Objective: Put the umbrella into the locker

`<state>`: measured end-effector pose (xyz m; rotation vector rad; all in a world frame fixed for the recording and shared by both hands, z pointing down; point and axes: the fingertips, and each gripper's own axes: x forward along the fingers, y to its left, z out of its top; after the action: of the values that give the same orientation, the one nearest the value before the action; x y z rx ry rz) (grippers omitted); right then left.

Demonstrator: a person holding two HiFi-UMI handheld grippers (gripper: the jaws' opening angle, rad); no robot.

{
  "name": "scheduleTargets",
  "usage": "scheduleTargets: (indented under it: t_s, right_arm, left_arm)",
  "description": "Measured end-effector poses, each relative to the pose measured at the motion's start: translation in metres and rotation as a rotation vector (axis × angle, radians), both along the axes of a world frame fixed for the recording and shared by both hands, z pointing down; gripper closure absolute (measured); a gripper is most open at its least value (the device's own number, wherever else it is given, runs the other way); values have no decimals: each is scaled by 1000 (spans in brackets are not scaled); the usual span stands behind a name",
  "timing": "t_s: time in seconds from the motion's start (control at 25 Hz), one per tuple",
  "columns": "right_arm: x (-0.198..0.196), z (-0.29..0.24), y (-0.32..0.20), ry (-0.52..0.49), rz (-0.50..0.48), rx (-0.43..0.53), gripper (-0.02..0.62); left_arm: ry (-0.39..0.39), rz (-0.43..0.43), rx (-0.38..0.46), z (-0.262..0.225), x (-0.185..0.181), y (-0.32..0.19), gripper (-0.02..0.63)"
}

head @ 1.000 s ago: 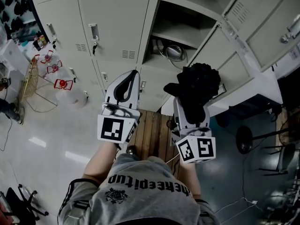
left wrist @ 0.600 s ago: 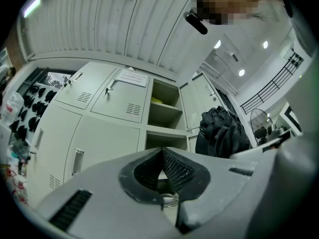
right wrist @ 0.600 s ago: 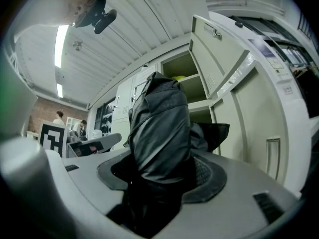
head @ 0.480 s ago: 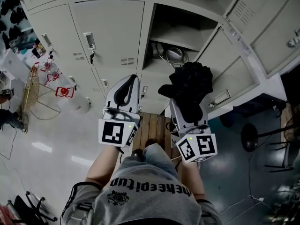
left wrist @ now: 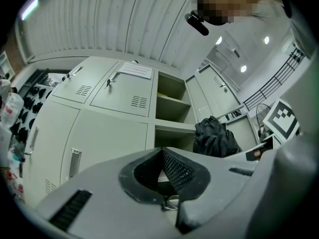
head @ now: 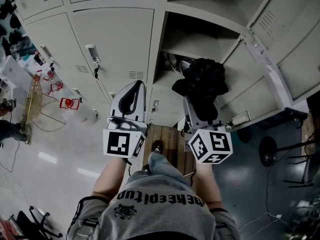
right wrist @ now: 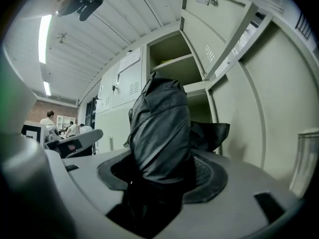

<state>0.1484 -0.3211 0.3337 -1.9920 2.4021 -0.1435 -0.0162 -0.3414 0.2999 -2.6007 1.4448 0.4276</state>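
Note:
A folded black umbrella stands upright in my right gripper, which is shut on its lower part. Its top overlaps the lower edge of the open locker compartment. In the right gripper view the umbrella fills the space between the jaws, with the open locker behind it. My left gripper is held level beside it, to the left, shut with nothing in it. The left gripper view shows the umbrella at right, before the open shelves.
The open locker door swings out at right. Closed locker doors fill the left. A cable coil lies inside the compartment. Wooden planks lie underfoot. A wire basket and water jugs stand at left.
Both grippers have come closer to the lockers. The umbrella has moved up and slightly left, from below the open compartment to its lower edge. Both grips are unchanged.

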Motion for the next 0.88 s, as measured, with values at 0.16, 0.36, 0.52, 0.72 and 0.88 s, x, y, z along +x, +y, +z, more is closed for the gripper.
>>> scheduleTargets:
  t_s: [0.16, 0.36, 0.52, 0.72, 0.88]
  right_arm:
    - [6, -1, -35, 0, 7, -29, 327]
    - [11, -5, -75, -5, 12, -59, 327]
    - [15, -4, -99, 2, 14, -97, 327]
    - [17, -2, -123, 12, 11, -142, 327]
    - [20, 1, -136, 14, 9, -178, 327]
  left_arm:
    - [-10, -2, 23, -10, 4, -22, 601]
    - [-14, -12, 38, -17, 7, -48, 601]
    - [-11, -22, 41, -20, 9, -63, 601]
    - [-11, -25, 43, -20, 12, -75, 601]
    - [-10, -26, 37, -18, 14, -78, 601]
